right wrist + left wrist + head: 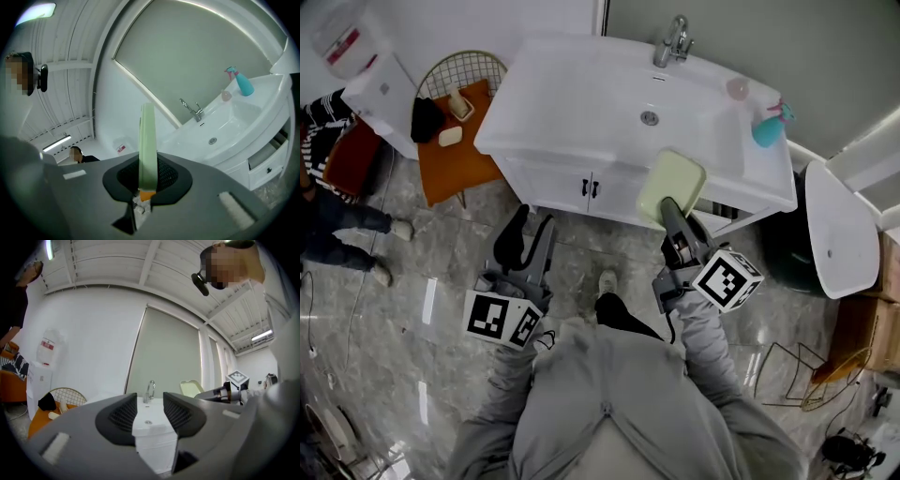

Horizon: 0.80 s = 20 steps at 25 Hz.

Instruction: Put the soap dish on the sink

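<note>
The pale green soap dish (671, 185) hangs in front of the white sink (581, 89), over its front edge, right of the cabinet doors. My right gripper (669, 208) is shut on the dish's near edge. In the right gripper view the soap dish (148, 140) stands edge-on between the pads of the right gripper (147, 180), with the sink (234, 123) ahead to the right. My left gripper (534, 222) hovers over the floor left of it, open and holding nothing. In the left gripper view the sink (149, 423) shows through the left gripper (150, 414), and the soap dish (192, 388) is at the right.
A faucet (672, 42), a pink cup (737, 89) and a teal spray bottle (772, 125) stand on the sink top. An orange chair (455, 150) with small items is at the left, beside a water dispenser (380, 84). A white oval fixture (836, 230) stands at the right. A person (337, 216) is at the far left.
</note>
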Motion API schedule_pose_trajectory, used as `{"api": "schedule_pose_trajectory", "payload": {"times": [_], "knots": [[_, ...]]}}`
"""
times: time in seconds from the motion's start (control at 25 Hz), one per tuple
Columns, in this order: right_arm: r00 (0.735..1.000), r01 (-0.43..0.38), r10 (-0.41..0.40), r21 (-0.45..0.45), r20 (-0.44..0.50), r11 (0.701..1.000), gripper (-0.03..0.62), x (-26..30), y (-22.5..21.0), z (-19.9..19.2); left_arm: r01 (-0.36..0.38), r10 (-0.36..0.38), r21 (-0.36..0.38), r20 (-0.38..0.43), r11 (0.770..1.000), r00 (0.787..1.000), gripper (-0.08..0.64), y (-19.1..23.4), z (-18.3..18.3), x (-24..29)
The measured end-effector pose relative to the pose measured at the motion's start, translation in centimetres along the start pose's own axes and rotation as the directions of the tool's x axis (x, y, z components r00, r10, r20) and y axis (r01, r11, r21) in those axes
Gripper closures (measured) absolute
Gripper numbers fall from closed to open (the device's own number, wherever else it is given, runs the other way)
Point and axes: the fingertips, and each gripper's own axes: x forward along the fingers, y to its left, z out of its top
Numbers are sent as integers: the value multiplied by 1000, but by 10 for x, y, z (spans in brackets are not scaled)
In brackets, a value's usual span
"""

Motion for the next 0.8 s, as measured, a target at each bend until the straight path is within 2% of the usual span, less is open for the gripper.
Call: {"api": "schedule_pose_trajectory", "payload": {"times": [0.4,0.8], "knots": [[991,-105,106,12,-86,994,571,131,-45,46,-87,86,24,19,996,996,376,47,13,113],[979,-111,125,87,-164,990,571,244,-80,46,-120,120,39,1,992,993,376,97,11,174]]}}
